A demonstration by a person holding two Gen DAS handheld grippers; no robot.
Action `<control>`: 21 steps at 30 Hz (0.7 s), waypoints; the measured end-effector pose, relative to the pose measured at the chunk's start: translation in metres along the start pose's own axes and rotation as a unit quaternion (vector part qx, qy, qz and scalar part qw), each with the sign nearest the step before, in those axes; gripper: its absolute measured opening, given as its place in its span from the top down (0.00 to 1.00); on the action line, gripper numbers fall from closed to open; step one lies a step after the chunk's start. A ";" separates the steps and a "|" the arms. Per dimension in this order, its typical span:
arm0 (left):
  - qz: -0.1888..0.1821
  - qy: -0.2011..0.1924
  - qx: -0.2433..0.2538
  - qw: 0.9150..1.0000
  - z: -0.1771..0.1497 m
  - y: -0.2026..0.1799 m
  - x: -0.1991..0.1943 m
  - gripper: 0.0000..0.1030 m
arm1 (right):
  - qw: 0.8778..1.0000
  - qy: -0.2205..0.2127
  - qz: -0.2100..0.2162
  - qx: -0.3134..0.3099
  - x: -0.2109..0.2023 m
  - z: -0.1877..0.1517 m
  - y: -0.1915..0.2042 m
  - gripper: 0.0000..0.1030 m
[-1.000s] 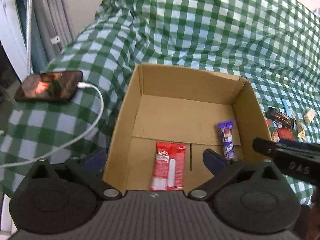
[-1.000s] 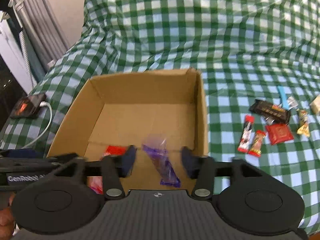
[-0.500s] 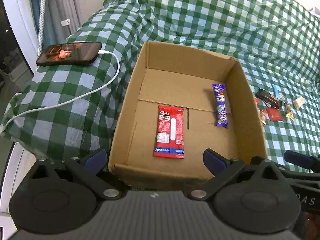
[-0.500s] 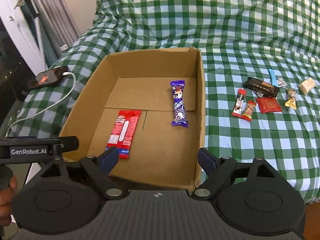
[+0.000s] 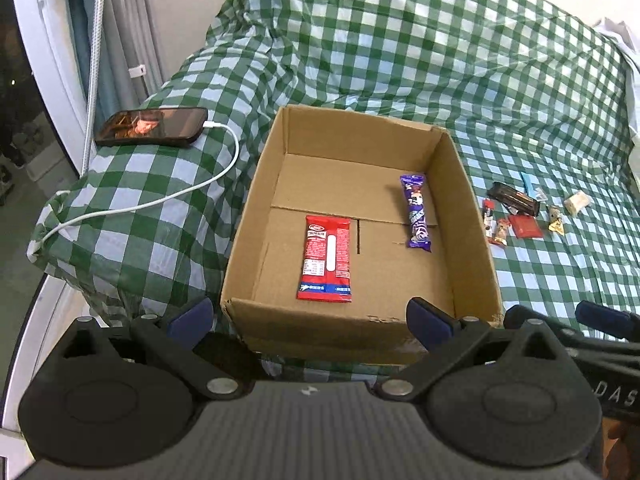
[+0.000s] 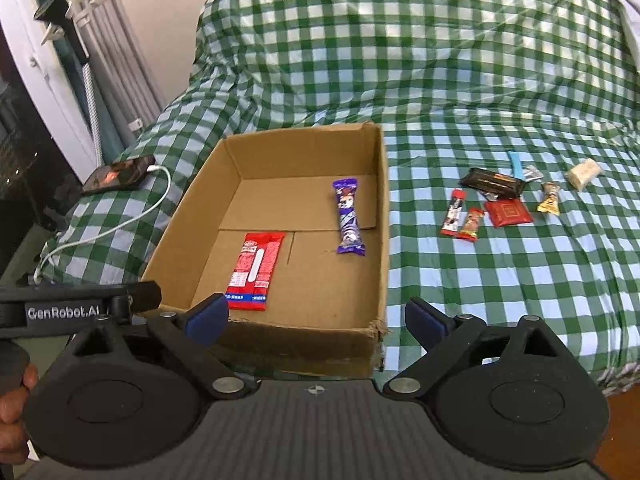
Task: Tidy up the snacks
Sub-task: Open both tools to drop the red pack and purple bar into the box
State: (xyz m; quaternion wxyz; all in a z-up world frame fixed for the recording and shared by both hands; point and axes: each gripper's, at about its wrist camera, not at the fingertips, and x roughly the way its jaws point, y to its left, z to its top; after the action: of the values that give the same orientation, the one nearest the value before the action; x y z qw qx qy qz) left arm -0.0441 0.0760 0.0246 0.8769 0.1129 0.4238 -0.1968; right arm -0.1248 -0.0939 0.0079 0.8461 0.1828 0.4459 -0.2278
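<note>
1. Holding nothing: right gripper [image 6: 316, 316] and left gripper [image 5: 310, 314] both spread wide, both just short of the cardboard box [image 6: 384, 216] near wall.
2. Box already has a red packet [image 6: 256, 270] and a purple bar [image 6: 349, 216].
3. Loose snacks [image 6: 504, 200] lie on the checked cloth [image 6: 500, 280], forward-right of the right gripper; it's nearer.
4. Closest one, a red stick [image 6: 453, 213], runs roughly away from the camera, slightly tilted.
5. Right view shows the pile clearly; left view shows it small at the edge [image 5: 516, 216].

A matt brown cardboard box [image 5: 362, 338] with a frayed corner sat on wrinkled green checked cloth [image 5: 400, 60]. Inside lay a glossy red wrapper [image 5: 327, 258] and a shiny purple wrapper [image 5: 417, 211].
</note>
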 end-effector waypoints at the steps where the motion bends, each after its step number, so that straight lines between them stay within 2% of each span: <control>1: 0.000 -0.002 0.003 1.000 -0.001 -0.002 -0.002 0.00 | 1.000 -0.002 -0.001 0.003 -0.003 -0.001 -0.001 0.07; 21: 0.000 -0.020 0.016 1.000 -0.008 -0.008 -0.024 0.00 | 0.999 -0.029 0.005 0.027 -0.029 -0.010 -0.006 0.06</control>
State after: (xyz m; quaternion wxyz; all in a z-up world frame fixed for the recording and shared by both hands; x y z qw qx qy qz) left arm -0.0665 0.0781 0.0378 0.8831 0.1233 0.4032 -0.2055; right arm -0.1492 -0.0872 0.0262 0.8545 0.2010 0.4139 -0.2410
